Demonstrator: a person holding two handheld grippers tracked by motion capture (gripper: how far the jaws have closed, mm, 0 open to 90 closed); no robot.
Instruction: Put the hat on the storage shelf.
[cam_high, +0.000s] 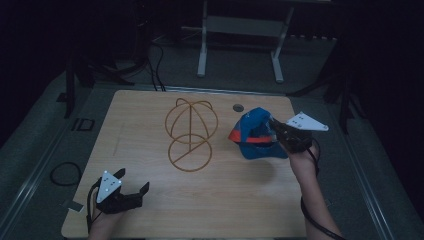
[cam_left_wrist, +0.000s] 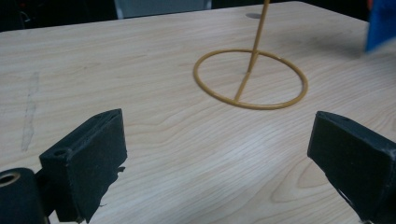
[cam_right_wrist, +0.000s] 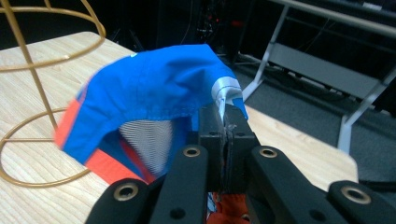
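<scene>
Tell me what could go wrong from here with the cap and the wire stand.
1. The right tongs pinch only a small bit of the blue cap at its edge, so it might slip out.
2. The wire stand is thin and looks light; the hanging cap could knock it and tip it.
3. The left tongs rest open, apart from the stand, so nothing steadies it.

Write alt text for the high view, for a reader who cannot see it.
The right gripper holds a blue and orange cap just above a wooden table, right of a gold wire stand. The left gripper rests open near the front left corner.
</scene>
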